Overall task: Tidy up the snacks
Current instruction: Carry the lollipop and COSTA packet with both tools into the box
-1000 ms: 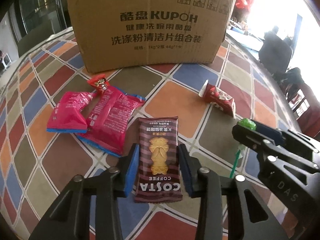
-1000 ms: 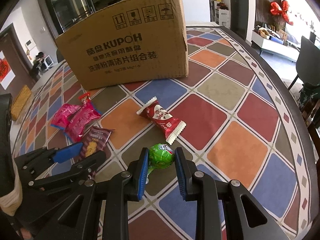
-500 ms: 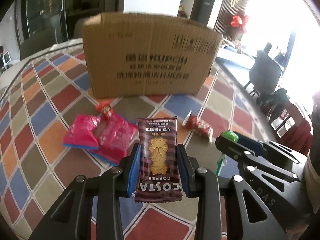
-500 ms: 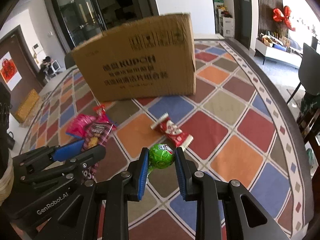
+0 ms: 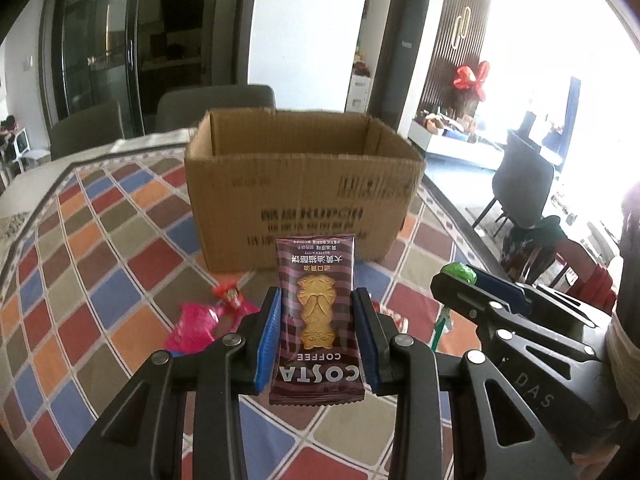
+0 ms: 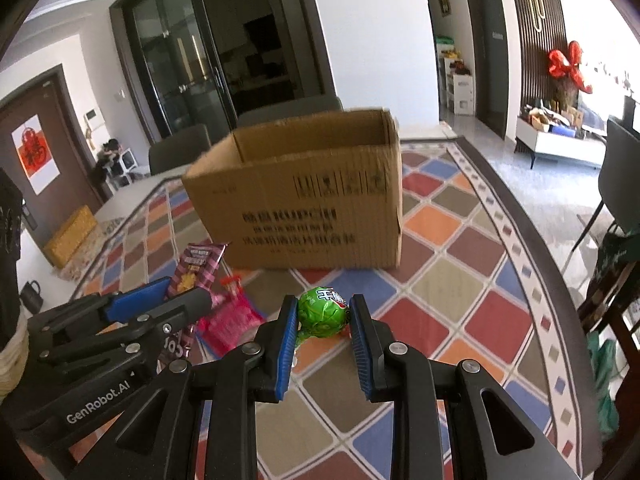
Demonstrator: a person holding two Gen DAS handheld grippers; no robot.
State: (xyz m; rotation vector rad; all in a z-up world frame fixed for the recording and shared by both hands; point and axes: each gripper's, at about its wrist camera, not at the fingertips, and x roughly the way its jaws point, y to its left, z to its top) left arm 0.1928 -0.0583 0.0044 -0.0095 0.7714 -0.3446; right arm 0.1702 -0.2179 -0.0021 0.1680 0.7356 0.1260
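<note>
Lifting off the table [image 5: 100, 248], the left claw [image 5: 316, 336] pinches a biscuit packet [image 5: 316, 320], the right claw [image 6: 323, 332] a green lollipop [image 6: 323, 312], the box [image 5: 304, 184] ahead now showing its seemingly empty inside.

Cardboard box [image 5: 304, 196] is sitting on the table [image 5: 100, 264], open top up. Pink packets [image 5: 200, 320] are lying before it, left. Biscuit packet [image 5: 316, 320] and lollipop [image 6: 323, 312] are hanging side by side in front of box, lollipop on right.
</note>
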